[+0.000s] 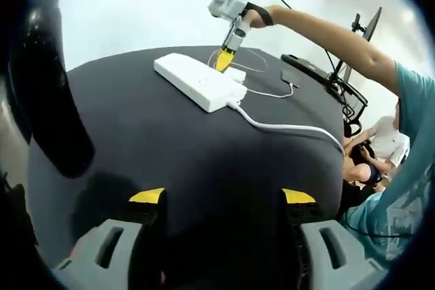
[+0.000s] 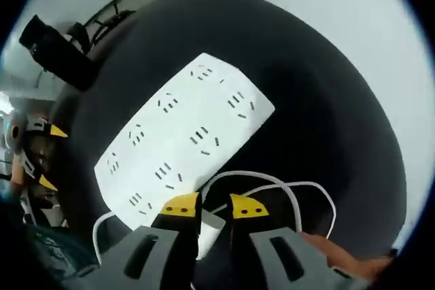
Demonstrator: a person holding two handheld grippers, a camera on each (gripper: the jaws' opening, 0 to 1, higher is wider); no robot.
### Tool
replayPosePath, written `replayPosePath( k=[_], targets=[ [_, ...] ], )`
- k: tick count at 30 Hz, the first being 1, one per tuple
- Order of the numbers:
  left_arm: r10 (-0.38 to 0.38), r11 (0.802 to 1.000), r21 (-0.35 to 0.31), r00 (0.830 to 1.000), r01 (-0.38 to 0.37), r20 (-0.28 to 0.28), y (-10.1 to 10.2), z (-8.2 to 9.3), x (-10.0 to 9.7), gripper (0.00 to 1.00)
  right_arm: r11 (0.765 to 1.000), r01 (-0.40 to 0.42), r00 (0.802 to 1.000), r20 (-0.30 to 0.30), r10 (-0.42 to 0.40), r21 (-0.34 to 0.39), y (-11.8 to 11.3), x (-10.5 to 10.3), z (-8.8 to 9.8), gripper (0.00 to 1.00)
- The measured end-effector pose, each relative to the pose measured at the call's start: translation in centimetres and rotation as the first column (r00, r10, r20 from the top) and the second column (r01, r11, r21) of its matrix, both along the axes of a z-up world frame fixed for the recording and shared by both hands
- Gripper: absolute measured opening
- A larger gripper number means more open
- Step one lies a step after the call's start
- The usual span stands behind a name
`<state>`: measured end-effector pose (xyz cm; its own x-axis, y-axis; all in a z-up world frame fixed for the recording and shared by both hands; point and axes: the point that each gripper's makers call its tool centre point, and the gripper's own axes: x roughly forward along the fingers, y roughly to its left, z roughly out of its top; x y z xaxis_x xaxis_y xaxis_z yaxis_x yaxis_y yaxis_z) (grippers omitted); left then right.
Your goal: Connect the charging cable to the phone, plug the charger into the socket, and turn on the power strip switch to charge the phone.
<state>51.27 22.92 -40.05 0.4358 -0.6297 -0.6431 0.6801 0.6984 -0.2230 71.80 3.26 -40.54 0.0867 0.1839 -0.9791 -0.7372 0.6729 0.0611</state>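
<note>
Black table (image 1: 204, 161) holds one power strip (image 1: 198, 81), one charger (image 2: 209, 227), one phone (image 1: 290, 78).

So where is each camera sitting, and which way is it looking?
Left gripper view: it rides low on the left gripper, looking across the black table at the power strip, the right gripper and the person's outstretched arm.
Right gripper view: it rides on the right gripper, looking down at the power strip, the fingers around the white charger and its cable.
Shared: power strip, table, both grippers.
</note>
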Motion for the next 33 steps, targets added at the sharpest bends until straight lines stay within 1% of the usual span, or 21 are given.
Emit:
replayPosePath(
  k=[2, 3, 4, 5, 7, 9, 12, 14, 16, 17, 18, 20, 21, 24, 25, 26, 27, 28, 30, 32, 33],
  targets=[
    [-0.003, 1.0, 0.006, 1.0, 0.003, 0.0, 0.0, 0.0, 0.1, 0.62, 1.0, -0.012, 1.0, 0.011, 0.012, -0.017, 0.2, 0.0, -0.1, 0.14],
    [-0.004, 1.0, 0.007, 1.0, 0.004, 0.001, 0.0, 0.0, 0.1, 0.62, 0.999, -0.031, 1.0, 0.001, 0.031, -0.013, 0.3, -0.5, 0.0, 0.14],
    [-0.002, 1.0, 0.006, 1.0, 0.002, -0.001, 0.0, 0.0, 0.1, 0.62, 0.998, -0.045, 0.998, -0.055, 0.042, -0.046, 0.0, -1.6, 0.0, 0.17],
    [-0.001, 1.0, 0.005, 1.0, 0.001, -0.002, 0.0, -0.1, 0.1, 0.62, 0.998, -0.043, 0.999, -0.035, 0.041, -0.038, 0.2, -1.6, -0.1, 0.17],
    [0.001, 1.0, 0.003, 1.0, -0.001, -0.004, 0.0, -0.1, 0.2, 0.62, 0.997, -0.049, 0.999, -0.013, 0.048, -0.061, 0.1, -2.3, -0.2, 0.17],
    [0.004, 1.0, 0.001, 1.0, -0.004, -0.006, 0.0, -0.3, 0.2, 0.62, 0.997, -0.053, 0.998, -0.02, 0.052, -0.056, 0.5, -3.4, -0.5, 0.15],
    [0.006, 1.0, -0.002, 1.0, -0.006, -0.008, -0.2, -0.4, 0.3, 0.61, 0.989, -0.083, 0.996, 0.013, 0.086, -0.123, 0.2, -4.0, -1.4, 0.13],
    [0.001, 1.0, -0.002, 1.0, -0.001, -0.009, -0.4, -0.4, 0.3, 0.61, 0.983, -0.119, 0.992, 0.021, 0.123, -0.137, 0.4, -3.9, -1.9, 0.1],
    [-0.001, 1.0, -0.003, 1.0, 0.001, -0.005, -0.5, -0.4, 0.3, 0.61, 0.983, -0.099, 0.995, 0.013, 0.102, -0.156, 0.2, -4.1, -2.3, 0.08],
    [0.0, 1.0, -0.007, 1.0, 0.0, -0.005, -0.6, -0.3, 0.3, 0.61, 0.98, -0.105, 0.994, 0.018, 0.11, -0.17, 0.0, -5.1, -2.6, 0.08],
    [0.001, 1.0, -0.007, 1.0, -0.001, -0.004, -0.7, -0.3, 0.4, 0.61, 0.973, -0.144, 0.987, 0.048, 0.155, -0.18, 0.0, -5.2, -2.7, 0.06],
    [0.002, 1.0, -0.008, 1.0, -0.002, -0.001, -0.8, -0.2, 0.3, 0.6, 0.974, -0.14, 0.987, 0.047, 0.151, -0.18, 0.0, -5.6, -2.5, 0.04],
    [0.002, 1.0, -0.01, 1.0, -0.002, -0.001, -0.8, -0.2, 0.4, 0.6, 0.977, -0.126, 0.99, 0.036, 0.135, -0.173, 0.0, -6.0, -2.5, 0.03],
    [-0.001, 1.0, -0.01, 1.0, 0.001, -0.002, -0.8, -0.4, 0.2, 0.6, 0.991, -0.084, 0.992, 0.086, 0.093, -0.105, -0.2, -6.4, -1.9, 0.02],
    [-0.003, 1.0, -0.009, 1.0, 0.003, -0.002, -0.8, -0.4, 0.2, 0.6, 0.996, -0.063, 0.991, 0.114, 0.07, -0.065, -0.4, -5.1, -1.4, 0.02],
    [-0.005, 1.0, -0.009, 1.0, 0.005, -0.002, -0.8, -0.5, 0.2, 0.6, 0.998, -0.054, 0.992, 0.112, 0.058, -0.032, -0.5, -5.3, -1.2, 0.02],
    [-0.004, 1.0, -0.01, 1.0, 0.004, -0.002, -0.8, -0.5, 0.2, 0.6, 0.999, -0.032, 0.994, 0.107, 0.031, 0.003, -0.7, -4.6, -0.8, 0.02],
    [-0.003, 1.0, -0.011, 1.0, 0.003, -0.001, -0.9, -0.5, 0.2, 0.59, 0.999, 0.007, 0.991, 0.134, -0.013, 0.042, -1.1, -4.0, -0.2, 0.02],
    [-0.006, 1.0, -0.012, 1.0, 0.006, 0.003, -1.1, -0.3, 0.1, 0.59, 0.994, 0.045, 0.988, 0.146, -0.059, 0.095, -1.7, -3.1, 0.8, 0.02],
    [-0.01, 1.0, -0.014, 1.0, 0.01, 0.006, -1.2, -0.1, 0.1, 0.59, 0.985, 0.077, 0.978, 0.18, -0.104, 0.155, -2.2, -3.0, 2.1, 0.02],
    [-0.011, 1.0, -0.013, 1.0, 0.011, 0.01, -1.3, 0.0, 0.0, 0.59, 0.976, 0.107, 0.968, 0.205, -0.146, 0.188, -2.6, -2.9, 2.9, 0.02]
  ],
)
